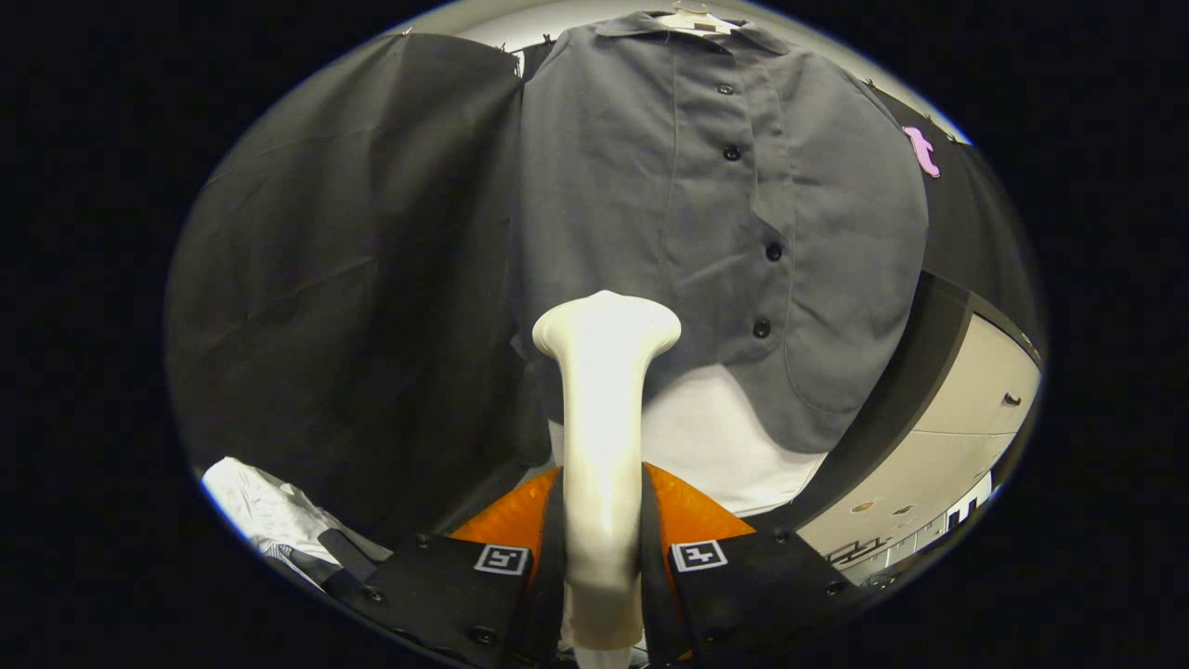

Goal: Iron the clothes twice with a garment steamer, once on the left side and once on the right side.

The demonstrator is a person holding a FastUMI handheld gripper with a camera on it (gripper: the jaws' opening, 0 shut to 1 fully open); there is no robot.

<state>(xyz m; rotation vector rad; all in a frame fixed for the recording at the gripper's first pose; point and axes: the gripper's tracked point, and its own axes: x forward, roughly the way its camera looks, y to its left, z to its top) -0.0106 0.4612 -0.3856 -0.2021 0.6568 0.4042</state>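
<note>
A grey button-up shirt (725,214) hangs on a pale hanger (692,19) against the booth's black cloth wall. My gripper (602,557) is shut on the cream handle of a garment steamer (604,427), both fingers pressing its sides. The steamer's flared head (606,327) points up at the shirt's lower left part, just left of the button placket. Whether the head touches the cloth I cannot tell. The lower hem of the shirt curves away to the right of the steamer.
Black cloth wall (353,279) hangs left of the shirt. A white surface (715,446) lies below the shirt hem. A crumpled white cloth (269,511) lies at the lower left. A pale panel and ceiling (957,437) show to the right.
</note>
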